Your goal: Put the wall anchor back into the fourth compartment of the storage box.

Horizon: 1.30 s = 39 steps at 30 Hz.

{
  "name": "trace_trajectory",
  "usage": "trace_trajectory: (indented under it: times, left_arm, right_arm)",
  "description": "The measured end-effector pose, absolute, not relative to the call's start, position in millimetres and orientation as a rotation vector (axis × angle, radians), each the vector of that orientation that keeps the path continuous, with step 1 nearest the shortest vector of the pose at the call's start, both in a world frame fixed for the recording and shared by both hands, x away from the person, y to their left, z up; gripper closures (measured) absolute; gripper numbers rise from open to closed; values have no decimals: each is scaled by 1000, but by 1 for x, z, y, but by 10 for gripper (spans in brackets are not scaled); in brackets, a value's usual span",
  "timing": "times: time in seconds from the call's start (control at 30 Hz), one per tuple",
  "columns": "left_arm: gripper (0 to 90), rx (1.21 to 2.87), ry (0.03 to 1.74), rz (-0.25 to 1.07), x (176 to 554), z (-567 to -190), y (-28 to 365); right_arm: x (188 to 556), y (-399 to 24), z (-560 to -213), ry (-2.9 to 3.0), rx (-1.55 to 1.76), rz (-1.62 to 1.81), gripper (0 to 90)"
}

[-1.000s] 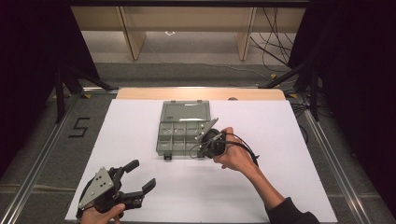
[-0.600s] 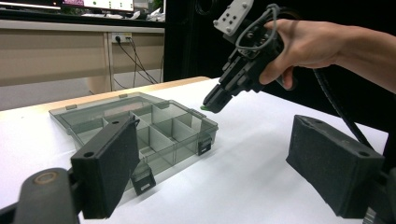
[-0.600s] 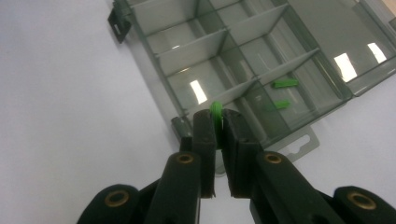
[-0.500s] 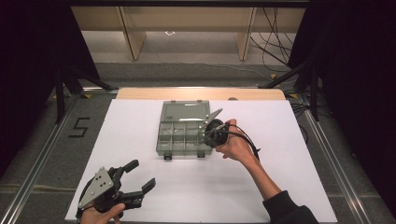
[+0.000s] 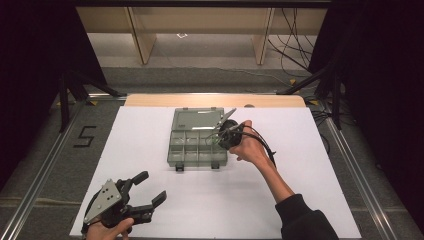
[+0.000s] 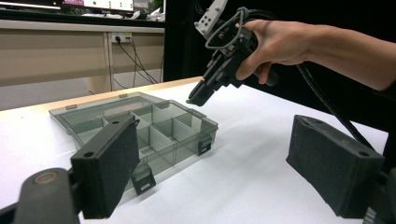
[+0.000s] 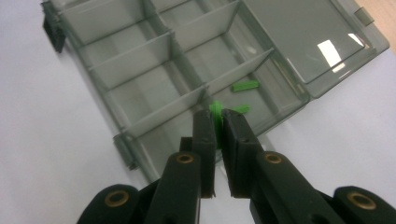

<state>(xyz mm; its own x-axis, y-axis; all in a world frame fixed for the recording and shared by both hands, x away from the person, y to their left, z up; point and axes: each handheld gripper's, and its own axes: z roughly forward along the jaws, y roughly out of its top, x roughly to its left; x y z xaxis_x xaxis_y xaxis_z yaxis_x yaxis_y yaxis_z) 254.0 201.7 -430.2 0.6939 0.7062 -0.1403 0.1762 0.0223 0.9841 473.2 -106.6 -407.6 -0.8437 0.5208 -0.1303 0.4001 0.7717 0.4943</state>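
The right gripper [image 7: 218, 122] is pinched nearly shut on a small green plastic piece [image 7: 216, 112], whose end pokes out between the two black jaw tips. In the high view this gripper [image 5: 218, 139] hangs over the right-hand side of the open compartment box [image 5: 176, 150], and from the left gripper view its nose [image 6: 192, 99] tilts steeply down toward the box's near right cells. The held piece stands roughly on end in the grip, its long axis running along the jaws and pointing down into the box; how much of it the pads hide cannot be told.

Two more green pieces [image 7: 244, 86] lie flat in the cell just beyond the jaw tips, next to the hinge with the clear lid [image 7: 322, 42]; the clearer one runs roughly across the cell.

The risk I see is in the release. The piece is thin and held only by its end, so it could twist or slip early and land on a divider [image 7: 187, 98], or bounce into the neighbouring cell or onto the white table [image 5: 300, 200]. The box is light and could shift if the tips catch a partition.

The left gripper [image 5: 144, 194] rests well away from the box, at the table's near edge, jaws spread wide and holding nothing.
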Motion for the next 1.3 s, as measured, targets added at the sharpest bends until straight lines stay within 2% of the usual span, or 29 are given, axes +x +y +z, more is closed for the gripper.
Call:
trace_trajectory:
  times: [1.3]
  left_arm:
    - [158, 1529, 757, 476, 254, -430, 202]
  right_arm:
    - [518, -89, -430, 2678, 816, 577, 841]
